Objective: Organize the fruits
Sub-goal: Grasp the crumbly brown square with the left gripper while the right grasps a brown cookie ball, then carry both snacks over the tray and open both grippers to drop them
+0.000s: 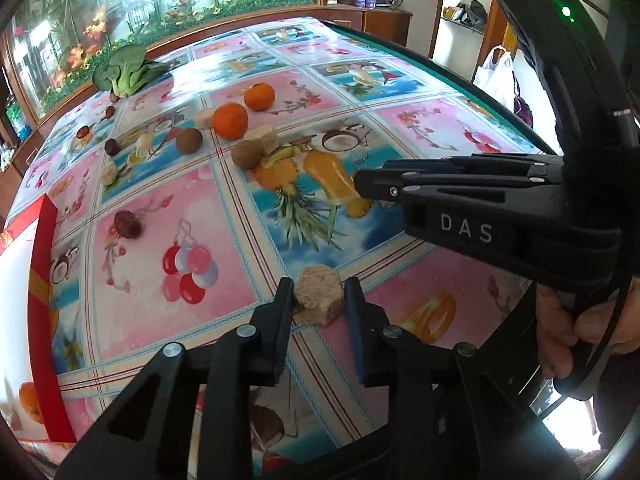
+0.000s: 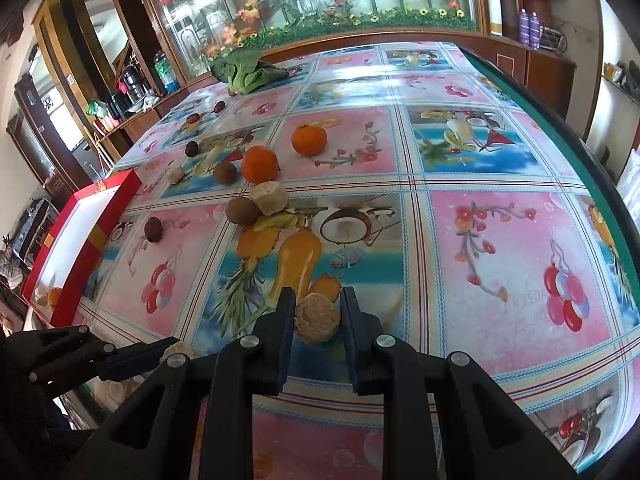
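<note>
Gripping pale fruit chunks, one per gripper, low on the table.
Left gripper fingers clamp one chunk; right gripper fingers clamp another chunk.

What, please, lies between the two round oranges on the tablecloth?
A pale beige chunk lies between the oranges, seen in the left wrist view.

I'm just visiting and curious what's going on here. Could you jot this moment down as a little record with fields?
left gripper: jaws shut on a pale beige chunk
right gripper: jaws shut on a second beige chunk
table: fruit-print cloth
loose fruit: two oranges, brown round fruits, small dark red fruits
red box: left edge, an orange inside
leafy greens: far end
</note>
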Available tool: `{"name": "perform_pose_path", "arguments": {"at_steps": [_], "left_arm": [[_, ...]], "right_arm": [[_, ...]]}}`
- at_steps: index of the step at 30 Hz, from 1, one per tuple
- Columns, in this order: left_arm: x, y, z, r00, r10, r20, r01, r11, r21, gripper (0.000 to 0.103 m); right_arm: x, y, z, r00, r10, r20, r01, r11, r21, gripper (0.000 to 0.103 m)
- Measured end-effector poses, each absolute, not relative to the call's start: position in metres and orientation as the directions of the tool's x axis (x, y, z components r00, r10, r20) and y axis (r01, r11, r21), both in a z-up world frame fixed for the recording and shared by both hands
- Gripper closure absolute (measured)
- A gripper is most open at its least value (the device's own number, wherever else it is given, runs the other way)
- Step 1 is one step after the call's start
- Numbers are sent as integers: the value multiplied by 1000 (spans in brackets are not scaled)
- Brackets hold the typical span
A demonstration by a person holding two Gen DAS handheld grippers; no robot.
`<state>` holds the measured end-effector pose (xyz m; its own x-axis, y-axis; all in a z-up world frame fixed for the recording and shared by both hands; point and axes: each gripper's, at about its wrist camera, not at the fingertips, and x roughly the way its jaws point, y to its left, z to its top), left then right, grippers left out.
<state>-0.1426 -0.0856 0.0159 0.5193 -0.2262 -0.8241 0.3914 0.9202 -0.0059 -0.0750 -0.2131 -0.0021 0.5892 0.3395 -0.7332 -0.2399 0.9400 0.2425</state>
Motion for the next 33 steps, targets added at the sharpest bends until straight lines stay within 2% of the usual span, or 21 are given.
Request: {"name": "perform_pose_path", "arguments": {"at_steps": [6,9,13,22,33], "left_arm": [[-143,-57,22,540,-236,-808,342,939,-45,76],[-145,-33,31,587,-190,-787,282,959,-21,76],[-150,-1,45,654,-116,-748,198,980,21,76],[-166,80,71,748,71,-660,-10,995,96,75],[-174,156,67,734,209,-646,-186,977,104,75]], "right_arm": [[-78,-202,1,619,271,-737,-227,960,163,82],[-82,-199,4,647,258,-718,-219,964,149,82],[-82,-176,5,627,316,-712,-252,947,199,82],[-96,-71,30,590,462,-662,-474,862,179,82],[-91,15,43,520,569,-637,-606,771,195,82]]}}
